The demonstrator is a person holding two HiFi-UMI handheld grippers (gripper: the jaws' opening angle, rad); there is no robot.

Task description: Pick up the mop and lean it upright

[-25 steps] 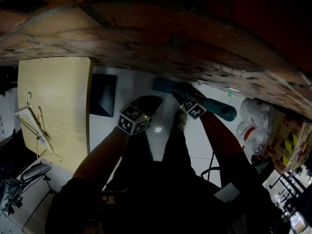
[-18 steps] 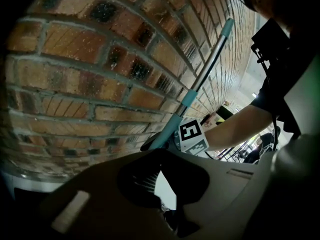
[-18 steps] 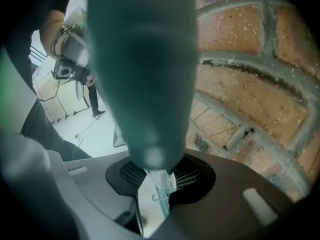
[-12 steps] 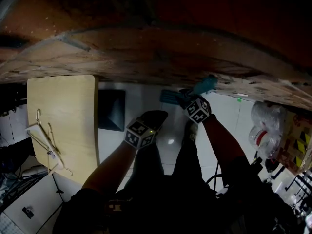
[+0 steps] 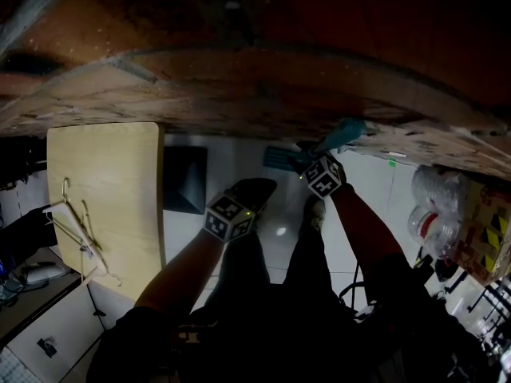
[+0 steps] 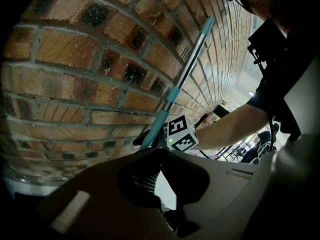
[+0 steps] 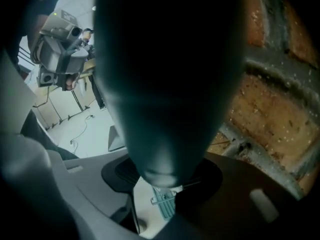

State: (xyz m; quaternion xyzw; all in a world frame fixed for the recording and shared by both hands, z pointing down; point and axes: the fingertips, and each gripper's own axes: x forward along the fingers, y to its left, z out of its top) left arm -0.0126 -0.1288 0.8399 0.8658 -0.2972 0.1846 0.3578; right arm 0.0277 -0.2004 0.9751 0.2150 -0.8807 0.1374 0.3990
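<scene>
Right gripper view showed the right gripper (image 7: pixel 167 178) with its 2 jaws spread. They had just been opening, and the mop handle (image 7: pixel 165 84) ran down between them, its thick teal grip filling most of the picture. The pads looked to stand off it on both sides. Far below the jaws the flat teal mop head (image 7: pixel 164 206) lay on the pale floor (image 7: pixel 95 129), and the brick wall (image 7: pixel 270 109) rose close on the right.

Left gripper view showed the left gripper (image 6: pixel 159 154) with its jaws pressed together at the tips and nothing between them. Beyond those jaws the handle (image 6: pixel 187 69) stood steeply against the wall (image 6: pixel 75 74), apart from this gripper, with the right gripper's marker cube (image 6: pixel 180 134) beside its lower part.

From the head view, the right gripper (image 5: pixel 310 154) sat at the handle (image 5: pixel 343 132), whose top touched the wall (image 5: pixel 239 94), while the head (image 5: pixel 281 158) rested on the floor at the wall's foot. The left gripper (image 5: pixel 267 183) hung just beside it, to the left.

At the right a clear plastic bag (image 5: pixel 435 206) held pale things and something red, too dim to name. Next to it sat a cardboard box (image 5: pixel 487 246) with yellow-and-black tape, its contents out of sight. At the left a wooden table (image 5: pixel 104 166) carried wire hangers (image 5: pixel 76 230), and a dark square object (image 5: pixel 184 178) lay on the floor beside it.
</scene>
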